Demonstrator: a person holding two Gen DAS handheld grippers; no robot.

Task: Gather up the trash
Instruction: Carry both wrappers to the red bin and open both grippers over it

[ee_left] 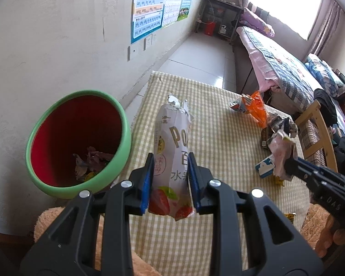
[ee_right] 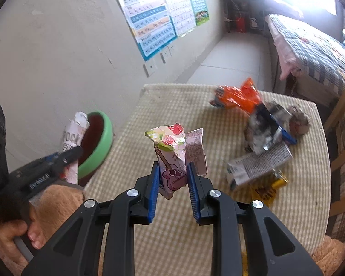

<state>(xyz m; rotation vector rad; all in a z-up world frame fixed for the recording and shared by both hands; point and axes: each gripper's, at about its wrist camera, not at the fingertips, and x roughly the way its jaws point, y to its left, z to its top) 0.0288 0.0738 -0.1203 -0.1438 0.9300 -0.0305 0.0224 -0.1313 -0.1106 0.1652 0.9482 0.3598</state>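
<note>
My left gripper (ee_left: 171,161) is shut on a white strawberry snack box (ee_left: 172,147) and holds it above the checked table's left edge, just right of the green-rimmed red bin (ee_left: 57,112). The bin holds crumpled wrappers (ee_left: 89,163). My right gripper (ee_right: 172,169) is shut on a pink wrapper with a guitar print (ee_right: 172,158) and holds it above the table's middle. The left gripper with the box (ee_right: 71,138) also shows in the right wrist view beside the bin (ee_right: 101,145). The right gripper with the pink wrapper (ee_left: 281,154) shows in the left wrist view.
The table (ee_right: 195,115) carries an orange wrapper (ee_right: 241,96), a crumpled silver-blue bag (ee_right: 264,128), a white carton (ee_right: 257,165) and a yellow wrapper (ee_right: 266,188) on its right side. A wooden chair (ee_left: 315,124) and a bed (ee_left: 283,62) stand to the right. The wall is on the left.
</note>
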